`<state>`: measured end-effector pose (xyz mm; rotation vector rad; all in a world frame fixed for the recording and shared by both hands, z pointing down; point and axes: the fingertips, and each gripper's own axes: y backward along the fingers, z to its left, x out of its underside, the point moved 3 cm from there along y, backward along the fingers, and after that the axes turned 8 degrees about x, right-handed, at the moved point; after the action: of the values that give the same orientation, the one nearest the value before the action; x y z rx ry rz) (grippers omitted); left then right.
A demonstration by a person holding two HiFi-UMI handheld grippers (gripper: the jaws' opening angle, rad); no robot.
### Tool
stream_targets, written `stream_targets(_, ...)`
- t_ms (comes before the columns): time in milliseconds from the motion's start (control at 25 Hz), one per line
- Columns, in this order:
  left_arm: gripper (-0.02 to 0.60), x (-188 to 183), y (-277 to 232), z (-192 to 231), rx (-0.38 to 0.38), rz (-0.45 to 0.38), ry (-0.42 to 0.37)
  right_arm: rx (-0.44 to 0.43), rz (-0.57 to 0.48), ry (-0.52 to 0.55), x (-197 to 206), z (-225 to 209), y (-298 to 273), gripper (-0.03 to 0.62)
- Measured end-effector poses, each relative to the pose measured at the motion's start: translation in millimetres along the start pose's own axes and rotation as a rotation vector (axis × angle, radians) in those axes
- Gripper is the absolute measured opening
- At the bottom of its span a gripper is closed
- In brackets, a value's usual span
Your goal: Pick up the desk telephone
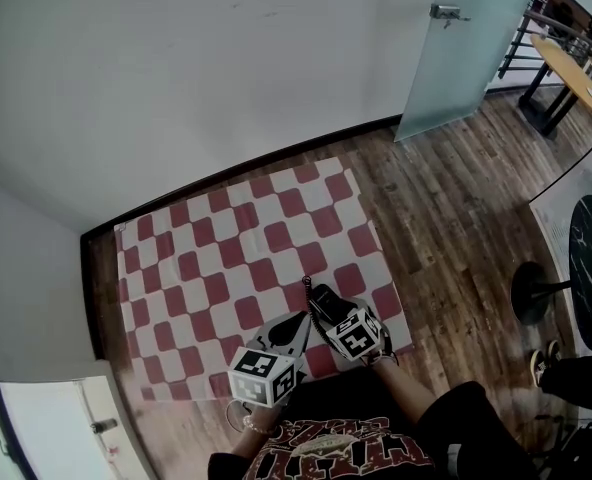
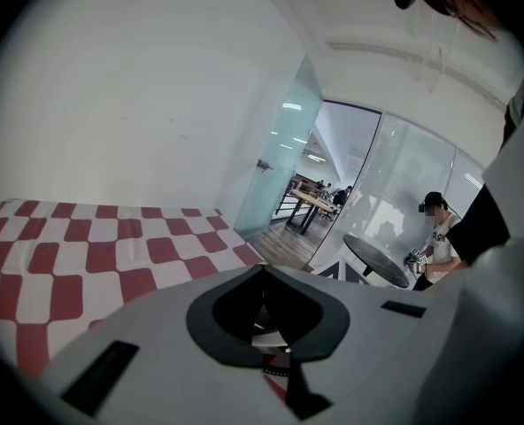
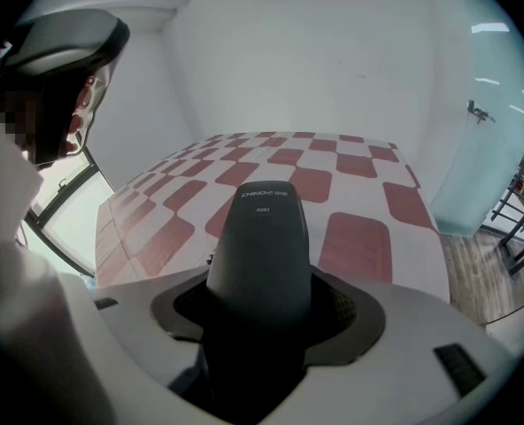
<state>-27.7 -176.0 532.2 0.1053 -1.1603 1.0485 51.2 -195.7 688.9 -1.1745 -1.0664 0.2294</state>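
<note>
A black telephone handset (image 1: 322, 299) sticks out from my right gripper (image 1: 328, 306), which is shut on it just above the near right part of the red-and-white checkered tablecloth (image 1: 226, 248). In the right gripper view the handset (image 3: 262, 237) rises straight up between the jaws of the gripper (image 3: 262, 301), with small white print near its top. My left gripper (image 1: 300, 319) hangs close beside it on the left, its jaws meeting at the tip with nothing in them. In the left gripper view the gripper (image 2: 263, 274) points over the cloth (image 2: 76, 255). No telephone base shows.
A white wall (image 1: 226, 68) backs the table, and a frosted glass door (image 1: 466, 38) stands at the far right. On the wooden floor (image 1: 446, 218) to the right are a round dark table (image 1: 591, 268) and a stand's base (image 1: 536, 290). Another person (image 2: 439, 237) stands by a round table (image 2: 375, 259).
</note>
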Motion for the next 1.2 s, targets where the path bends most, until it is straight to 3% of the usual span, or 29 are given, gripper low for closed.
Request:
stream_targets(600, 0.006, 8, 16, 8, -0.078, -0.065, 0.008, -0.007, -0.018, 0.021, -2, -1, -2, 0.282)
stream_targets(960, 0.006, 13, 14, 2, -0.089, -0.045, 0.003, -0.022, 0.034, 0.035, 7, -3, 7, 0.282)
stream_targets(1200, 0.006, 16, 9, -3, -0.076, -0.031, 0.006, -0.022, 0.015, 0.004, 10, -8, 13, 0.282)
